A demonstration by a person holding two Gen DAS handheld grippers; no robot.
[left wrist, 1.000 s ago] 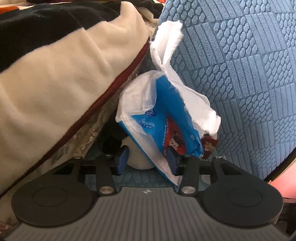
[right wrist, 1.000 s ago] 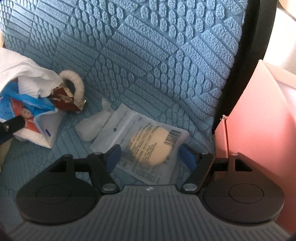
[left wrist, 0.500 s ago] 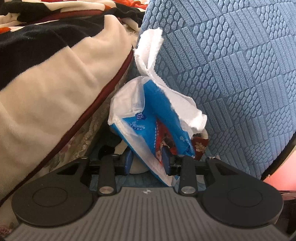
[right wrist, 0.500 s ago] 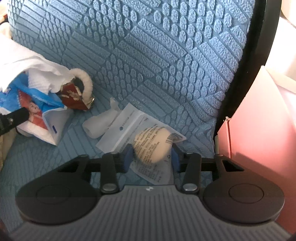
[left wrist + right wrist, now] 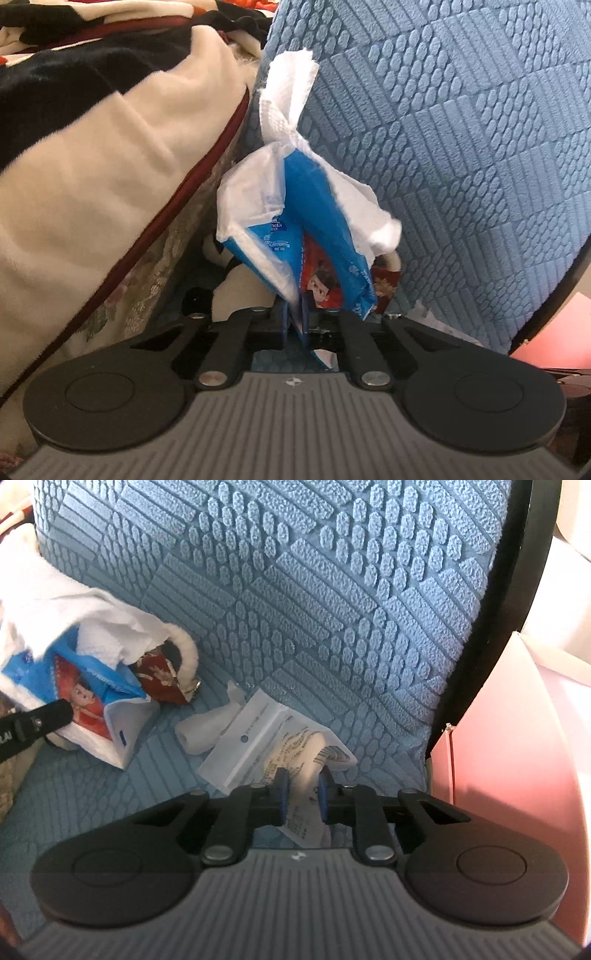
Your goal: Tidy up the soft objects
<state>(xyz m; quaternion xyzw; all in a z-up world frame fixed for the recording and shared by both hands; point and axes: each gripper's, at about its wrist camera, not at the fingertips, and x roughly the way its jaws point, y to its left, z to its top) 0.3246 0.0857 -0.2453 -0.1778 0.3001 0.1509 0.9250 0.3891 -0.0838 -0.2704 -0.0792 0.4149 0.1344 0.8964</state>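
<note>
Left wrist, claw (image 5: 294, 317) pinching tissue pack (image 5: 295, 229)

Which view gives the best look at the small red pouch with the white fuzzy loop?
The right wrist view: the red pouch sits in the open on the blue cushion beside the tissue pack. In the left wrist view that pack hides most of the pouch.

soft daylight from the right, fisheye-bent edges, slightly blurred.

Blue textured sofa cushion (image 5: 332, 590), fleece blanket (image 5: 92, 166) left, pink box (image 5: 517, 738) right.
</note>
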